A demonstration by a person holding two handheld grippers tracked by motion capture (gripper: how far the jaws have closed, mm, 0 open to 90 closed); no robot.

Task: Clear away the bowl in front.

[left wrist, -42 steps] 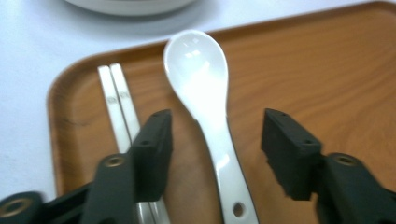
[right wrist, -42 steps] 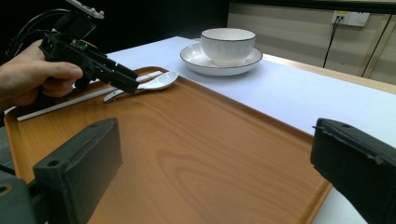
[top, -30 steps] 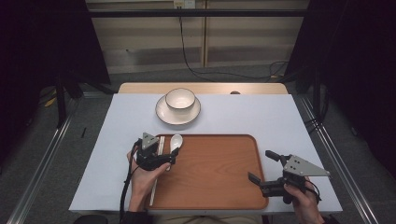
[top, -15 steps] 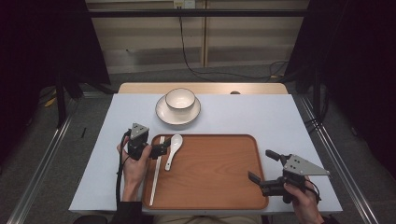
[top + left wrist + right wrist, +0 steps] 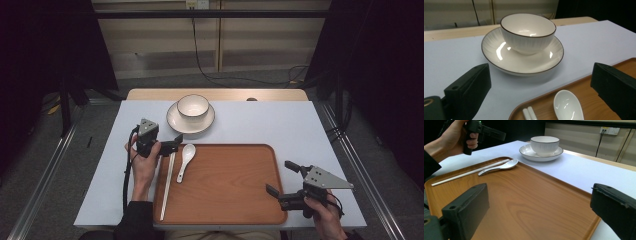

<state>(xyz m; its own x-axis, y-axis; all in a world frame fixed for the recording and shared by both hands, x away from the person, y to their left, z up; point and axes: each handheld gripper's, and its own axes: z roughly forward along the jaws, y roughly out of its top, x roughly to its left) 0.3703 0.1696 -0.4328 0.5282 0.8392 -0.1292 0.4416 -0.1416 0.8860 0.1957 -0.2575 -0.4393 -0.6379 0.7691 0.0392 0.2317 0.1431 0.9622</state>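
The left gripper (image 5: 171,145) is held open and empty at the tray's (image 5: 250,200) far left corner. The spoon (image 5: 184,161) lies on the tray just right of its jaws, handle toward the near side, beside the chopsticks (image 5: 167,185). The right gripper (image 5: 279,179), also open, is well apart; the left is judged nearer.

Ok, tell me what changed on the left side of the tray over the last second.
The left gripper let go of the spoon, its fingers having just opened, and drew back off the tray toward the plate. The spoon lies beside the chopsticks. Bowl, plate, tray and right gripper stayed put.
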